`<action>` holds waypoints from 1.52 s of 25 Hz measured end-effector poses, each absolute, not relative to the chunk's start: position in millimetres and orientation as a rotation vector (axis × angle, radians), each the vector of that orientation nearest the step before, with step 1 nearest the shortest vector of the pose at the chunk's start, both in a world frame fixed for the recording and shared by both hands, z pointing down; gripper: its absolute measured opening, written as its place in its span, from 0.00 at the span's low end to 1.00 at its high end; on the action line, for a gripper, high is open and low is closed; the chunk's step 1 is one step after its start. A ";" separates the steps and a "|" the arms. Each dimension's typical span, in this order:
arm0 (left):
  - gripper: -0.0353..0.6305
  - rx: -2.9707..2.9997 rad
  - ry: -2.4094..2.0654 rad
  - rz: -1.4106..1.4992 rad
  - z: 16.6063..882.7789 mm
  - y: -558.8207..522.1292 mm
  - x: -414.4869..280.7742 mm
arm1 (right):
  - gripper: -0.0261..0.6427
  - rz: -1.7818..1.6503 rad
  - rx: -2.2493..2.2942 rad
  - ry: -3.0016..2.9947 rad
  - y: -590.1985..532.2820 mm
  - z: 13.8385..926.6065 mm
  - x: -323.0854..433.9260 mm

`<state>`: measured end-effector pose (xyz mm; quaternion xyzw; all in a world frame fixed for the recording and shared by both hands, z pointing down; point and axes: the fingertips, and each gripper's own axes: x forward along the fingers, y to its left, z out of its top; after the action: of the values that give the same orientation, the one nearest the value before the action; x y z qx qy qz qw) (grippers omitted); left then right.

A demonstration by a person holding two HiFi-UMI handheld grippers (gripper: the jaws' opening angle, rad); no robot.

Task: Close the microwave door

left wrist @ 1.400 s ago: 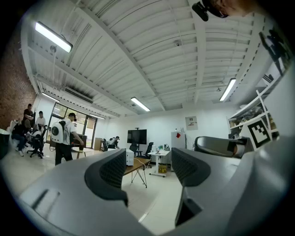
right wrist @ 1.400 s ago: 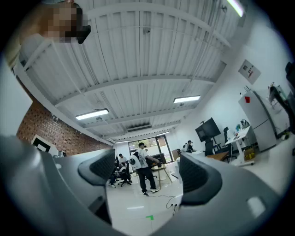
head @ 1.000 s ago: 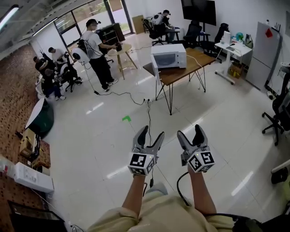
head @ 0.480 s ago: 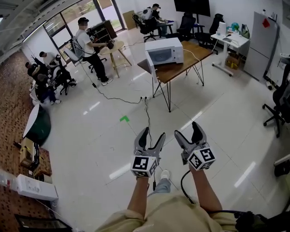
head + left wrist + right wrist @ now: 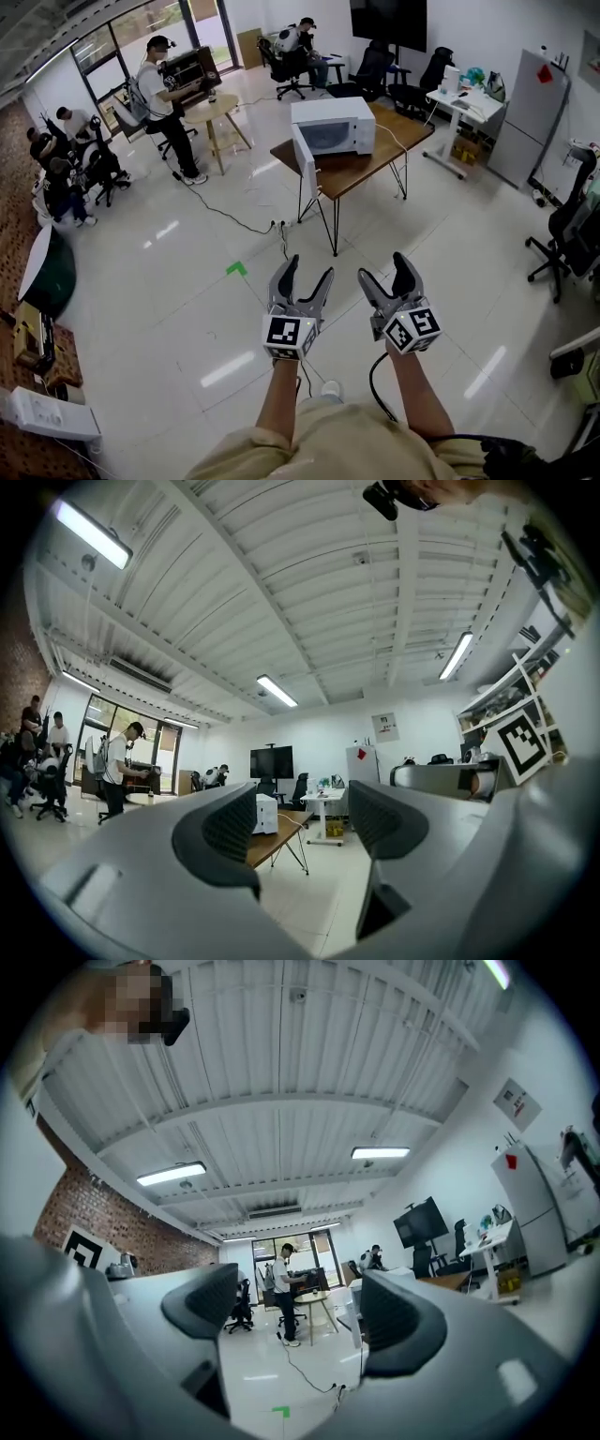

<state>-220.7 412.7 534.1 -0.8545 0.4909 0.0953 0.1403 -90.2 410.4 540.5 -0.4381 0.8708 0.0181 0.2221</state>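
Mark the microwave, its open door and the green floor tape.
microwave [image 5: 333, 108]: head view, on its top panel.
microwave door [image 5: 305, 167]: head view, middle of the swung-open panel.
green floor tape [image 5: 237, 269]: head view, its centre.

I count from here:
- microwave [image 5: 333, 125]: one
- wooden table [image 5: 375, 152]: one
- round table [image 5: 211, 106]: one
- white desk [image 5: 461, 98]: one
- wall screen [image 5: 387, 21]: one
- tall grey cabinet [image 5: 530, 117]: one
- green floor mark [image 5: 236, 268]: one
- standing person [image 5: 155, 82]: one
- seated person at back [image 5: 298, 37]: one
- seated group at left [image 5: 66, 120]: at least two, too small for me to count exactly
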 end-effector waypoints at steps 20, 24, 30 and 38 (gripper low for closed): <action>0.51 -2.600 1.427 0.338 550.5 221.2 -303.5 | 0.64 0.054 -1.146 2.562 233.1 550.9 -199.2; 0.51 -2.573 1.427 0.330 544.8 189.0 -281.9 | 0.64 0.019 -1.081 2.580 183.6 554.2 -186.3; 0.51 -2.477 1.517 0.299 543.5 122.9 -232.8 | 0.64 0.034 -0.922 2.581 107.6 543.5 -141.2; 0.51 -2.420 1.575 0.253 541.9 32.9 -141.0 | 0.64 0.006 -0.778 2.603 17.3 545.5 -58.3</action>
<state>-141.0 32.9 541.9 -0.8288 0.5393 0.0866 0.1212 -58.3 17.3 545.5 -0.2798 0.9367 0.0022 0.2107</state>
